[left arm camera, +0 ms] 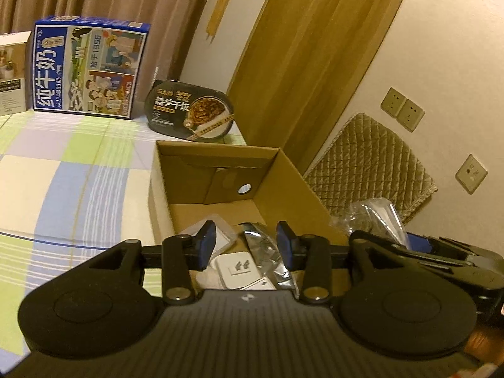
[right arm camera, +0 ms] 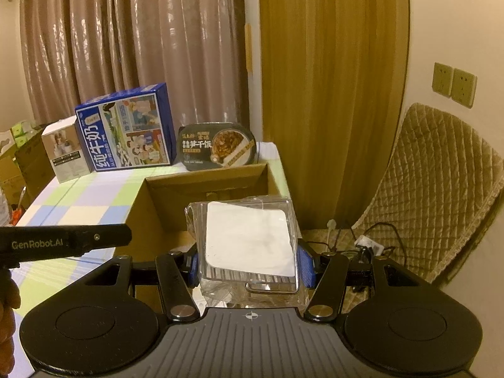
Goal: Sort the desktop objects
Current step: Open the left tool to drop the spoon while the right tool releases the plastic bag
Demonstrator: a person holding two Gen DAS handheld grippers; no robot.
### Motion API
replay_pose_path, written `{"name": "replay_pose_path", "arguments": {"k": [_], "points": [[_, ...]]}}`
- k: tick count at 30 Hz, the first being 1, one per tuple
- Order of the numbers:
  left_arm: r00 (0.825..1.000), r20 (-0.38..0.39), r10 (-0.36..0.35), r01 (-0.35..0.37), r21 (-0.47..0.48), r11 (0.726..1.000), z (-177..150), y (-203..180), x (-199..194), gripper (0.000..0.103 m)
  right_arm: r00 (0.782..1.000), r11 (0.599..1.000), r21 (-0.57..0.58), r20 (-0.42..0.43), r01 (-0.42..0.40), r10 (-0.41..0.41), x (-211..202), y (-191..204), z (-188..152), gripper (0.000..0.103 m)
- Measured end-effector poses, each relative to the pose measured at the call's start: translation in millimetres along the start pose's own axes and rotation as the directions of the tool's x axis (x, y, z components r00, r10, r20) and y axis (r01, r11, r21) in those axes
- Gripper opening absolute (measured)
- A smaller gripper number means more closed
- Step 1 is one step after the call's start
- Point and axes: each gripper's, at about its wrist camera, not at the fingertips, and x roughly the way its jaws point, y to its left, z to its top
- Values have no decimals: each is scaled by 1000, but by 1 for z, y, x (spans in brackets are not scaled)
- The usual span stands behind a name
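The clear plastic packet (right arm camera: 249, 245) with the white card inside is sitting clamped between the blue pads (right arm camera: 307, 267) of the right gripper (right arm camera: 250, 267), held up in the air just short of the open cardboard box (right arm camera: 201, 186). So the box is lying straight ahead of the tool and a bit lower, and the packet's long side is running pretty much along the fingers, pointing toward the box. My guess is the coming move is just carrying it forward over the near wall and letting go.

The left gripper (left arm camera: 245, 245) is hovering over the near end of the same cardboard box (left arm camera: 217, 170) with its jaws standing apart and nothing between them. It's closer to the box, honestly, but the right one is doing the carrying.

What's fun is how the views are splitting the info. The left wrist camera is showing what's already in the box: a white wall plug (left arm camera: 237, 266), a silvery foil pouch (left arm camera: 267, 249) and some other clear-wrapped bits, all piled at the near end. The right wrist camera can't see any of that, the packet is blocking the box floor. The right view is showing the chair (right arm camera: 441, 195) with cables on its seat though.

Up the back of the checked tablecloth (right arm camera: 88, 201), a blue milk carton box (right arm camera: 126, 132) and an instant rice bowl (right arm camera: 217, 145) are standing well apart from the action.
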Motion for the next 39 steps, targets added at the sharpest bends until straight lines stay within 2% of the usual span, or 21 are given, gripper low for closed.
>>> {"name": "replay_pose_path", "arguments": {"k": [11, 29, 30, 31, 32, 33, 34, 39], "points": [[1000, -16, 25, -24, 66, 998, -9, -6, -4, 36, 1000, 1000, -3, 3, -10, 10, 0, 5, 2, 54], [1000, -23, 21, -20, 69, 997, -13, -5, -4, 38, 999, 999, -8, 0, -45, 45, 10, 11, 8, 54], [1000, -21, 23, -21, 69, 997, -13, -4, -4, 40, 998, 998, -7, 1, -63, 63, 12, 11, 10, 55], [999, -20, 26, -25, 67, 997, -13, -3, -4, 42, 998, 998, -7, 3, -69, 69, 13, 11, 12, 64], [999, -18, 31, -30, 65, 997, -13, -2, -4, 48, 997, 998, -4, 14, -69, 69, 13, 10, 13, 73], [999, -15, 40, -39, 64, 997, -13, 0, -5, 57, 997, 998, -1, 26, -69, 69, 12, 10, 14, 75], [999, -10, 50, -49, 65, 997, -13, 1, -6, 59, 997, 998, 5, 33, -68, 68, 11, 9, 15, 75], [997, 1, 74, -73, 68, 995, -15, 7, -12, 65, 998, 997, 56, 40, -49, 47, 5, 0, 10, 78]]}}
